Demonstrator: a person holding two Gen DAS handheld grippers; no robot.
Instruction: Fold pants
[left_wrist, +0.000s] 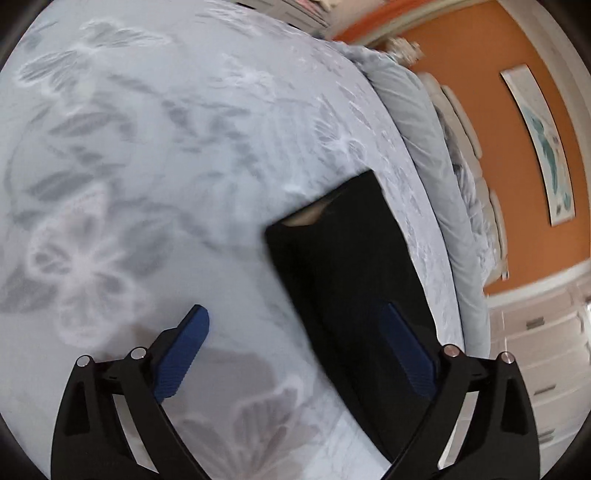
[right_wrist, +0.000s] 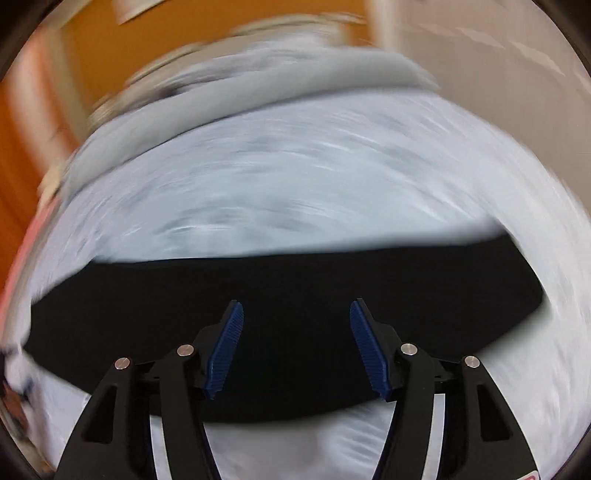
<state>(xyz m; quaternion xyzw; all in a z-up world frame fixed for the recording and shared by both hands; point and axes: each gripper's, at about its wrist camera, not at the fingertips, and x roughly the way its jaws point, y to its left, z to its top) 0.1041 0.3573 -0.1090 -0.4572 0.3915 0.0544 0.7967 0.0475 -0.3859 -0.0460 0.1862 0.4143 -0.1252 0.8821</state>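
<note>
The black pants (left_wrist: 347, 280) lie folded into a long flat strip on the pale floral bedspread (left_wrist: 147, 166); a tan label shows at the waistband's far end. My left gripper (left_wrist: 295, 314) is open wide above the near part of the strip, its right pad over the black cloth and its left pad over the bedspread, holding nothing. In the blurred right wrist view the pants (right_wrist: 295, 288) run as a dark band from left to right. My right gripper (right_wrist: 295, 310) hangs open over the band's middle, with nothing between its blue pads.
A rolled grey duvet (left_wrist: 424, 155) and pillows (left_wrist: 461, 125) lie along the bed's far side by an orange wall (left_wrist: 498, 122) with a framed picture (left_wrist: 543, 147). White drawers (left_wrist: 546, 354) stand at the right. The same duvet (right_wrist: 258, 88) crosses the top of the right wrist view.
</note>
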